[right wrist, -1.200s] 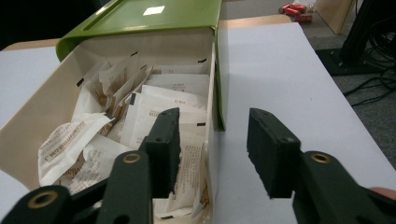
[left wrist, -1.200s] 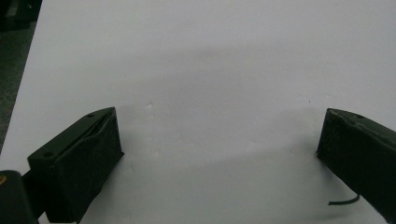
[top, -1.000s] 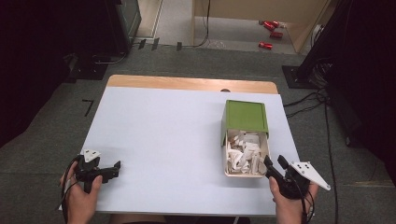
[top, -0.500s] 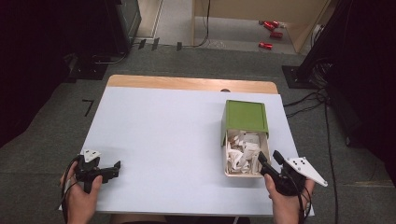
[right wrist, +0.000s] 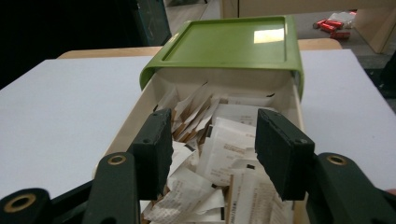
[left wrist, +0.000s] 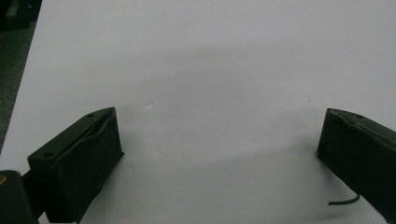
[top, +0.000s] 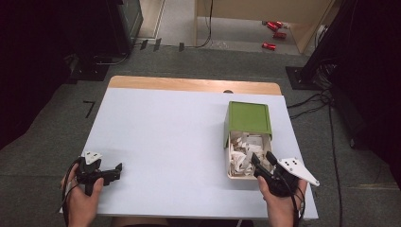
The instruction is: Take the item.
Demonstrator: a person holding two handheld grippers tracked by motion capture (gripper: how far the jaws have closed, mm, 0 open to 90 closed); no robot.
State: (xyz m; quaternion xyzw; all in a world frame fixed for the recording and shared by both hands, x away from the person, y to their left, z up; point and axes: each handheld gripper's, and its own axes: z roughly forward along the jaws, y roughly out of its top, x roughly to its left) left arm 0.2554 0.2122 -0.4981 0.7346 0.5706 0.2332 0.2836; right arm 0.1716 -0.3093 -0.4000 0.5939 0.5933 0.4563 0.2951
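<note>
A cream drawer (top: 230, 166) stands pulled out toward me from under its green lid (top: 249, 117), right of the table's middle. Several white and brown paper packets (top: 243, 149) fill it in a loose heap. My right gripper (top: 262, 158) hovers over the drawer's near end, open about halfway. In the right gripper view its jaws (right wrist: 215, 126) frame the packets (right wrist: 229, 140) below without pressing on any, with the green lid (right wrist: 229, 44) beyond. My left gripper (top: 116, 169) rests near the table's front left corner, open. In the left gripper view its jaws (left wrist: 219, 135) stand wide over bare white tabletop.
The white table (top: 170, 132) has a wooden strip (top: 189, 84) along its far edge. Cables (top: 307, 106) run on the grey floor to the right. Red cans (top: 274, 28) lie on the floor far behind.
My right gripper has moved a little left and forward, from beside the drawer's near right corner to over its near end. The left gripper has stayed where it was.
</note>
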